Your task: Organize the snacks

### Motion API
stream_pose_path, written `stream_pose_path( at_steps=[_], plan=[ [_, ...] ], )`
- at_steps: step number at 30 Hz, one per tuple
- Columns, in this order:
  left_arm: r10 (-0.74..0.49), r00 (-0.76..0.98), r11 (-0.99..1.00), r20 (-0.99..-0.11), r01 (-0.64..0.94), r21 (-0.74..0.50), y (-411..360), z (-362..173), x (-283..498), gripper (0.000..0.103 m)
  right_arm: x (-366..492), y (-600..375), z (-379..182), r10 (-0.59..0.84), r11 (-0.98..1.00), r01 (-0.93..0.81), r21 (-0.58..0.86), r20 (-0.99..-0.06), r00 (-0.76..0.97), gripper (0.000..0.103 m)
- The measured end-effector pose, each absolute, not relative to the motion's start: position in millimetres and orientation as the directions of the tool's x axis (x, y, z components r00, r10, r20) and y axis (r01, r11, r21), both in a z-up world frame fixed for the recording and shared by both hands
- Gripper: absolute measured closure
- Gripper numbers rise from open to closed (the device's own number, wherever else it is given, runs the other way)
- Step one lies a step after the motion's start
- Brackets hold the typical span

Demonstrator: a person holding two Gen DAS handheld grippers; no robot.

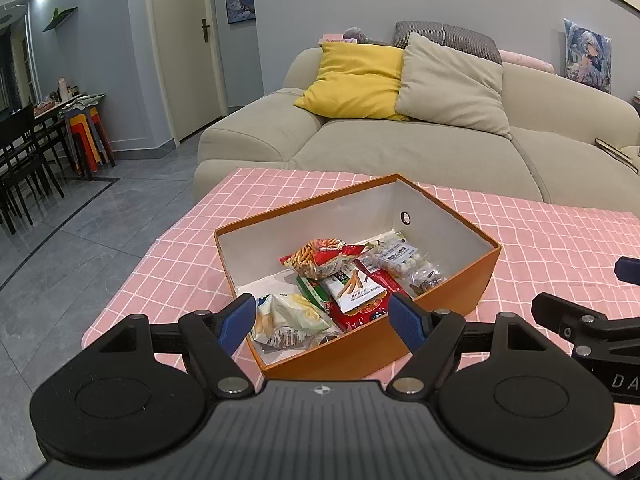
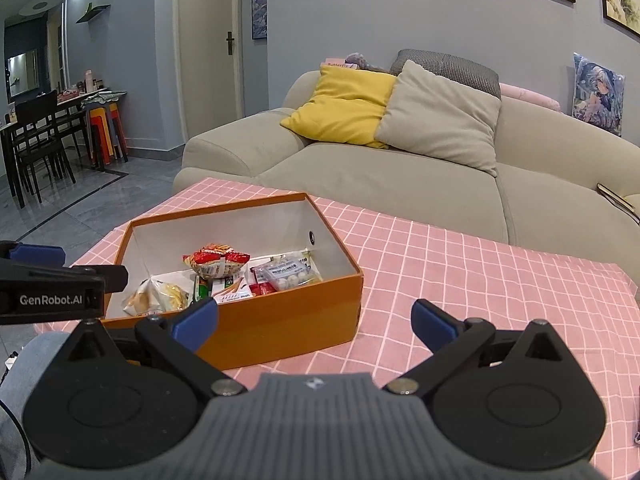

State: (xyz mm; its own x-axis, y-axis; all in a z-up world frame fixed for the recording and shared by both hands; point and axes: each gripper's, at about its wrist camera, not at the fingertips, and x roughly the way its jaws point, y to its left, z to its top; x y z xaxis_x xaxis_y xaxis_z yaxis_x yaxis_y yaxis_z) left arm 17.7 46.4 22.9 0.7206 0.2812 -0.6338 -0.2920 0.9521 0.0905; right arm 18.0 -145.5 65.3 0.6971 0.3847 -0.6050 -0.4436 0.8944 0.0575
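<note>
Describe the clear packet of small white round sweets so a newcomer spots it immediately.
On the pink checked tablecloth stands an open orange box with white inner walls. The clear packet of white round sweets lies at its sofa-side end, below the small round hole. Unlike its red, green and cream neighbours, it is see-through.

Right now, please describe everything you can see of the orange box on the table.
The orange box is an open rectangular carton, apparently cardboard, orange outside and white inside, without a lid. One end wall has a small round hole. It sits flat on the pink checked tablecloth, turned at an angle to it. Several snack packets lie on its floor. Neither gripper touches it.
</note>
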Motion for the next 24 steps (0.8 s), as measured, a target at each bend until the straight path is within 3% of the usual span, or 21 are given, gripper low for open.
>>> stream_pose_path(
  at_steps=[24],
  plan=[
    [0.267, 0.722, 0.957, -0.638, -0.276, 0.088, 46.1, 26.6, 19.7, 0.015, 17.8, -150.0, 64.2, 0.373, 0.903, -0.423, 0.073, -0.621, 0.69, 0.004]
  ],
)
